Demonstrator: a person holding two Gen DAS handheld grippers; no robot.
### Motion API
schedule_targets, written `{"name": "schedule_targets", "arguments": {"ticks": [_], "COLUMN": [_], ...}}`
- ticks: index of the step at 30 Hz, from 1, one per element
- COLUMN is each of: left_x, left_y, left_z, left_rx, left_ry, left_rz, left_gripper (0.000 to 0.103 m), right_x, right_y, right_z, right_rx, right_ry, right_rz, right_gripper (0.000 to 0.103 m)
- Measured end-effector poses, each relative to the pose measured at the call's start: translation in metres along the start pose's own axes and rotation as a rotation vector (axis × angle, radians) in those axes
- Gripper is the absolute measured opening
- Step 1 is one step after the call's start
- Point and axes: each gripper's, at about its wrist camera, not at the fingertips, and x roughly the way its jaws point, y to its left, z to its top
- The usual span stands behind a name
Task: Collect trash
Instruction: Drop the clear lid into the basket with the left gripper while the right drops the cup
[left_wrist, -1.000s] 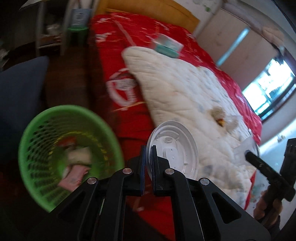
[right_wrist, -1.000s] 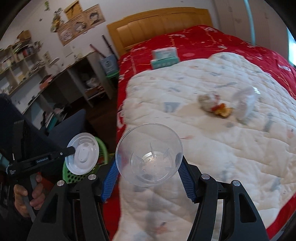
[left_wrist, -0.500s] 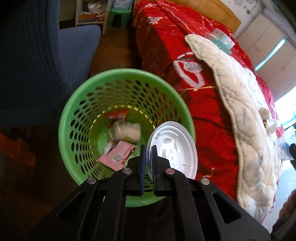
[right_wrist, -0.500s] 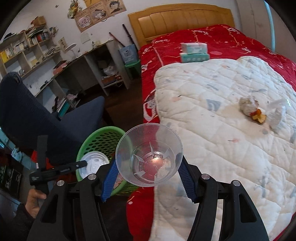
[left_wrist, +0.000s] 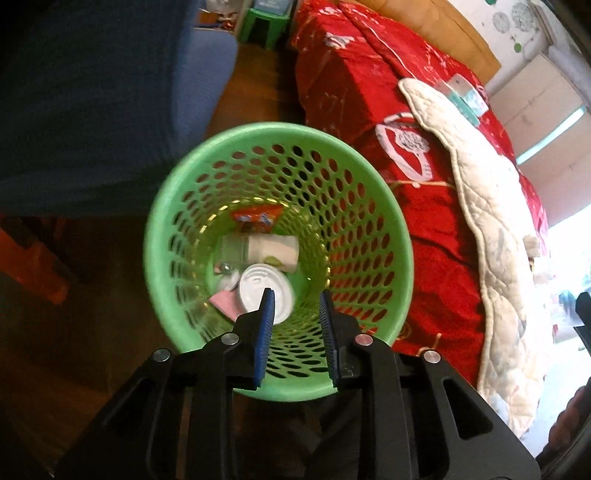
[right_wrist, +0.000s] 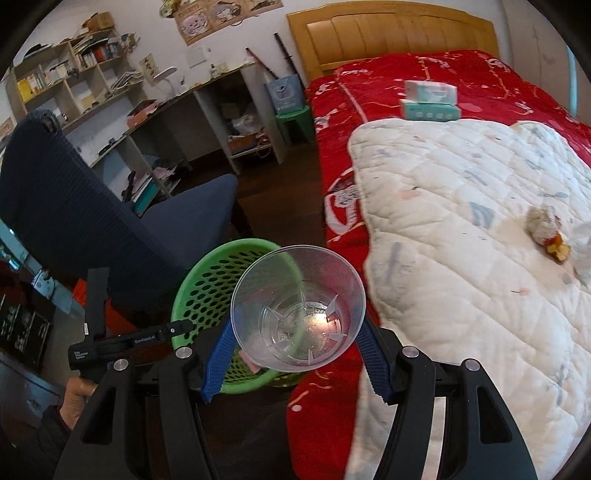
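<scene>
A green perforated bin (left_wrist: 280, 147) stands on the floor beside the bed; it also shows in the right wrist view (right_wrist: 210, 280). My left gripper (left_wrist: 295, 299) is open above its mouth. A white plastic lid (left_wrist: 258, 291) lies inside on wrappers and paper trash. My right gripper (right_wrist: 295, 339) is shut on a clear plastic cup (right_wrist: 299, 314), held near the bin's rim. Crumpled trash (right_wrist: 546, 232) lies on the white quilt (right_wrist: 480, 221).
A blue chair (right_wrist: 110, 229) stands left of the bin. The red bed (right_wrist: 424, 74) carries tissue boxes (right_wrist: 430, 99). A desk and shelves (right_wrist: 129, 110) stand behind, with a green stool (right_wrist: 295, 118) at the bed's head.
My left gripper moved over the bin, opened, and let go of the white lid, which now lies inside. My right gripper carried the cup closer to the bin.
</scene>
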Motion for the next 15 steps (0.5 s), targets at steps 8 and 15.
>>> {"name": "schedule_targets", "arguments": {"ticks": [8, 15], "left_x": [-0.029, -0.046], "left_y": [0.021, 0.035], "left_z": [0.001, 0.001], "left_rx": [-0.034, -0.062], "left_ry": [-0.055, -0.087], "left_rz": [0.021, 0.024], "left_gripper": [0.031, 0.039], "right_x": [0.031, 0.065], "right_y": [0.035, 0.059], "right_z": [0.0, -0.003], "right_rx": [-0.058, -0.074], "right_ry": [0.054, 0.115], "right_rz": [0.044, 0.074], "right_gripper": [0.06, 0.06]}}
